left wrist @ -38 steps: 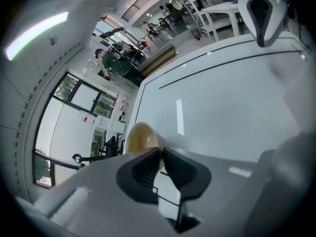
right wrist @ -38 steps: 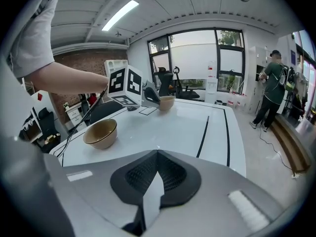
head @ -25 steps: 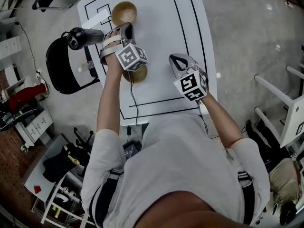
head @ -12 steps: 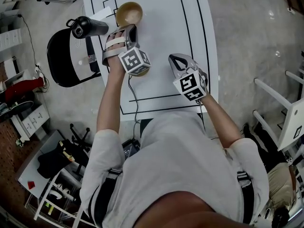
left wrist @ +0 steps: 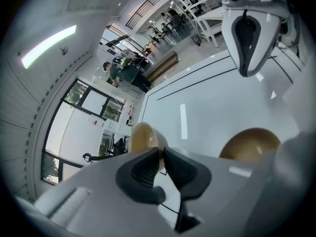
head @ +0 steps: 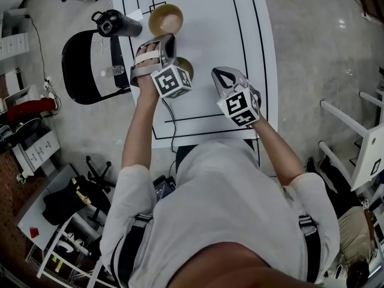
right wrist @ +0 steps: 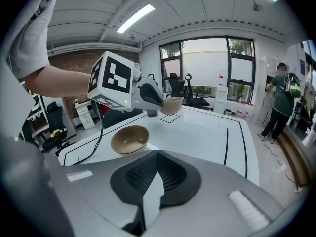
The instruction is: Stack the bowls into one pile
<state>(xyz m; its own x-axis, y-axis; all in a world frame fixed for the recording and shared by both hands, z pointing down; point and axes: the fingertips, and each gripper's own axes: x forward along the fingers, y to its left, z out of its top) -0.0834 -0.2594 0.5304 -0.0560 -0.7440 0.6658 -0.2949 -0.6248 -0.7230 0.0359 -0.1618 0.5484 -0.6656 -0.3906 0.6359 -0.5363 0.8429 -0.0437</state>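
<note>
My left gripper [head: 165, 38] is shut on the near rim of a tan bowl [head: 165, 19] and holds it above the white table [head: 240, 53]. Its pads pinch that rim [left wrist: 144, 138] in the left gripper view. From the right gripper view, the held bowl [right wrist: 172, 104] hangs at the left gripper's tips [right wrist: 160, 101]. A second tan bowl [head: 183, 67] rests on the table, partly hidden by the left marker cube, and shows again [right wrist: 130, 139] [left wrist: 250, 144]. My right gripper [head: 219, 74] is shut and empty, to the right of that bowl.
A black flask [head: 116, 24] lies at the table's left edge, over a black chair [head: 84, 71]. Black lines mark the tabletop, with a small square [head: 146, 2] at the far left. A white chair [head: 360, 137] stands to the right. A person [right wrist: 282, 100] stands beyond the table.
My left gripper has carried its bowl away from the small square, nearer to me and toward the resting bowl. The right gripper has shifted only slightly.
</note>
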